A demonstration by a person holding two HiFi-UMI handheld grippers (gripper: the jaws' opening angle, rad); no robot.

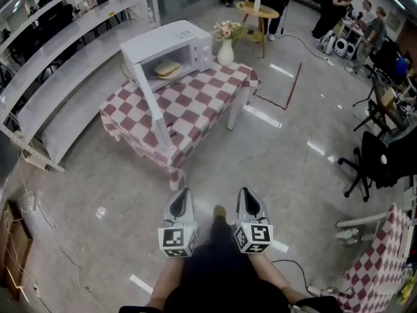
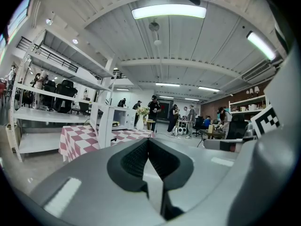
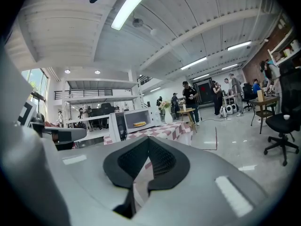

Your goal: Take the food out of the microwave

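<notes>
A white microwave [image 1: 171,47] stands on a table with a red-and-white checked cloth [image 1: 195,103]. Its door [image 1: 151,100] hangs wide open. Inside lies a flat, tan bread-like food [image 1: 168,69] on a plate. My left gripper [image 1: 184,190] and right gripper [image 1: 245,189] are held side by side over the floor, well short of the table, both shut and empty. The left gripper view shows its shut jaw tips [image 2: 148,139] and the microwave [image 2: 110,119] far off. In the right gripper view the jaws [image 3: 148,139] meet, with the food [image 3: 139,124] visible in the microwave [image 3: 134,120].
A white vase of flowers [image 1: 225,47] stands on the table right of the microwave. Long white shelving [image 1: 58,64] runs along the left. A round wooden table [image 1: 255,8] and people are at the back. A black office chair [image 1: 371,162] and another checked table [image 1: 381,266] are at the right.
</notes>
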